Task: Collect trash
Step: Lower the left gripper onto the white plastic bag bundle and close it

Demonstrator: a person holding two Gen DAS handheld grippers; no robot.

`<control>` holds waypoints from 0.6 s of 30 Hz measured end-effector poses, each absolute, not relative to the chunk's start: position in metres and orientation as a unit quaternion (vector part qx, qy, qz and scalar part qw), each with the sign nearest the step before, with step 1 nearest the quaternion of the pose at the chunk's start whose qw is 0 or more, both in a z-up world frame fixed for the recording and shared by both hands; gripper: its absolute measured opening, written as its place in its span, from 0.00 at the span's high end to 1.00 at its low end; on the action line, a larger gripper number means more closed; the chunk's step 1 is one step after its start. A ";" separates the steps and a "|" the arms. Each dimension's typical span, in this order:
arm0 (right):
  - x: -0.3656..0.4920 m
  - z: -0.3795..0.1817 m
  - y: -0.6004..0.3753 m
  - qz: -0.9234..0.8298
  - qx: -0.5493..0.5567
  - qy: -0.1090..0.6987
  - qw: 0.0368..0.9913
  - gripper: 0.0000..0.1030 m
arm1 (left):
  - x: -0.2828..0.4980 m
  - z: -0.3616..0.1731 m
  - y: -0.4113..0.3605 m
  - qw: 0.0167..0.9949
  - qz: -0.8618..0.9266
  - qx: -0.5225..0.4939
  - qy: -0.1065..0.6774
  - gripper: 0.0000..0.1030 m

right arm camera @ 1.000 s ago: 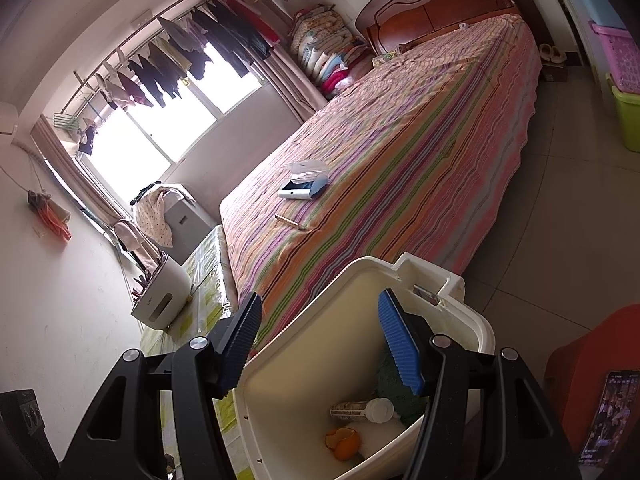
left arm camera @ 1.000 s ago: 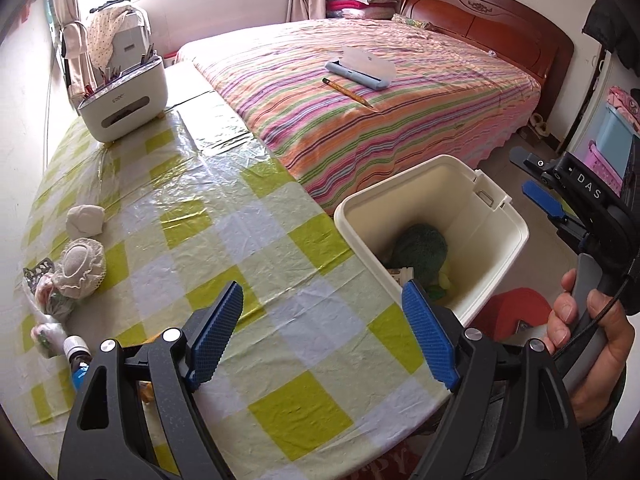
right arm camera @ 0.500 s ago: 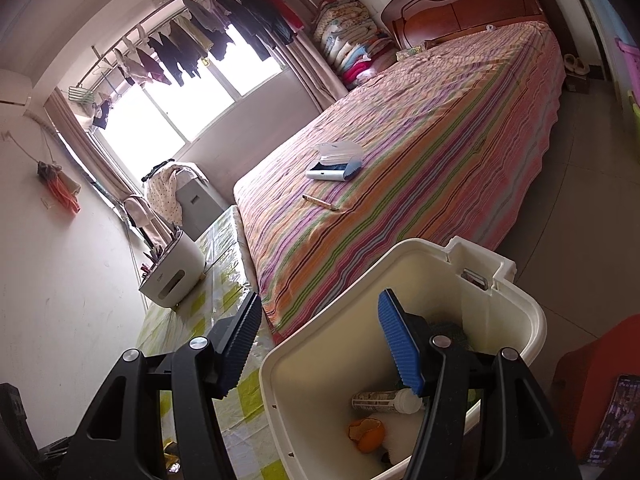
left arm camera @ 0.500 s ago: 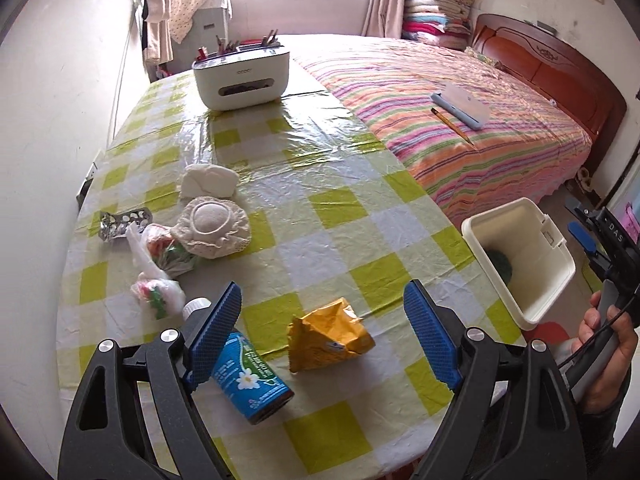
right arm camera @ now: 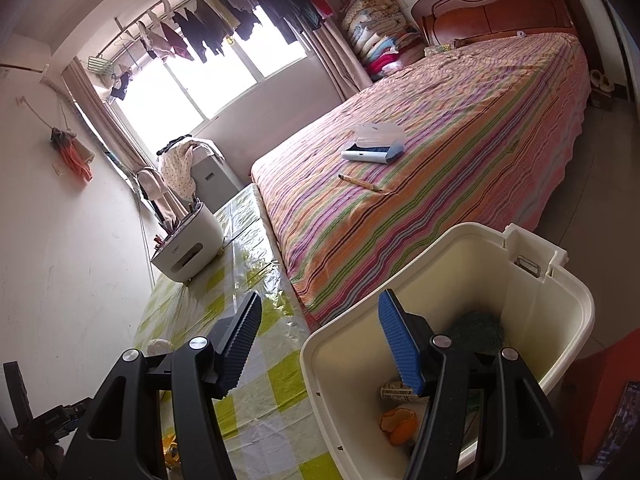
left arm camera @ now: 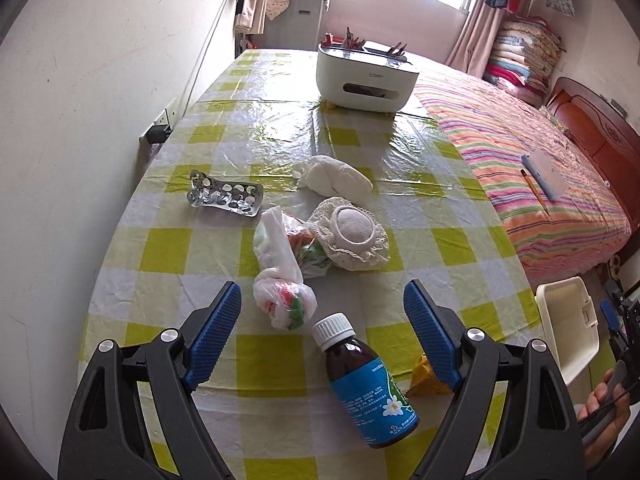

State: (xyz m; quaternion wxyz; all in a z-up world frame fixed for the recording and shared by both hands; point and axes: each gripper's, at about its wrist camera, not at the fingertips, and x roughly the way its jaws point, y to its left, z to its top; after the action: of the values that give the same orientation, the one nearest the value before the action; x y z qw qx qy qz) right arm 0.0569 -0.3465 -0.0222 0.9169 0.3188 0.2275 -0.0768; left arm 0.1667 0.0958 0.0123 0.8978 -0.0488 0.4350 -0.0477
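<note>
My left gripper is open and empty above the checked table. Between its jaws lie a brown bottle with a blue label and a knotted plastic bag of scraps. A yellow wrapper peeks from behind the right finger. Farther off are a blister pack, a lace-edged pad and a white wad. My right gripper is open and empty over the rim of the white bin, which holds an orange peel, a small bottle and something green. The bin also shows in the left wrist view.
A white tissue box organiser stands at the table's far end. A striped bed with a notebook and pencil runs along the table's right side. A wall with a socket borders the left.
My left gripper has swung left from the bin to the trash on the table, bringing the bottle and bag between its jaws. The right gripper shifted slightly at the bin.
</note>
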 end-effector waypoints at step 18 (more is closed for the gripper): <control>0.070 -0.020 -0.312 -0.042 0.287 0.241 0.926 0.42 | 0.178 -0.012 0.136 0.882 -0.006 -0.069 0.467 0.20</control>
State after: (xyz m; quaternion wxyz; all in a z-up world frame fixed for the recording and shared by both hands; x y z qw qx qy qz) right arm 0.0704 -0.3117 -0.0199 0.9259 0.2875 0.2414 -0.0423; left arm 0.1785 0.1363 -0.0124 0.8818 -0.0685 0.4666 -0.0064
